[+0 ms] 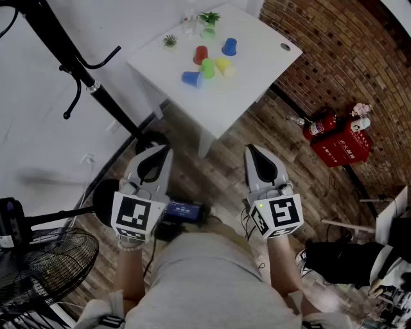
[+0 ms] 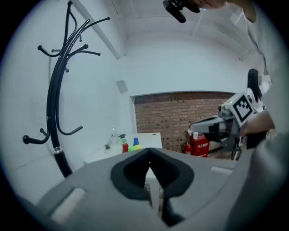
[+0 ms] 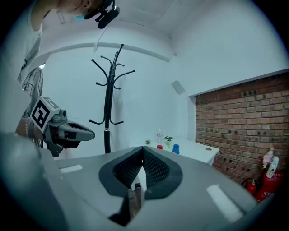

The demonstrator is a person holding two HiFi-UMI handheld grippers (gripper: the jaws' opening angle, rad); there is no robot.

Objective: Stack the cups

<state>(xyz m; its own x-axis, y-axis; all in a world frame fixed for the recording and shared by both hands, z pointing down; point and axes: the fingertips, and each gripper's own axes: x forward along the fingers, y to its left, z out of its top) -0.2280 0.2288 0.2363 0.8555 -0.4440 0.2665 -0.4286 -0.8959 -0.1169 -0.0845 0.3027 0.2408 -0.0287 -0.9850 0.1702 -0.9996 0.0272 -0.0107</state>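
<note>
Several plastic cups stand on a white table (image 1: 257,71) far ahead: a red cup (image 1: 201,54), an upright blue cup (image 1: 229,46), a green cup (image 1: 207,67), a yellow cup (image 1: 223,65) and a second blue cup (image 1: 191,78) on its side. My left gripper (image 1: 163,150) and right gripper (image 1: 252,150) hover over the wooden floor close to my body, well short of the table. Both are shut with nothing in them. From the left gripper (image 2: 150,153) the red cup (image 2: 125,146) and blue cup (image 2: 136,141) look small. Beyond the right gripper (image 3: 142,151), the blue cup (image 3: 175,148) shows.
A black coat rack (image 1: 77,64) stands left of the table, and a floor fan (image 1: 38,257) is at my near left. A red fire extinguisher (image 1: 319,123) and a red box (image 1: 340,144) sit by the brick wall on the right. Small plants (image 1: 209,18) and a bottle (image 1: 189,24) share the table.
</note>
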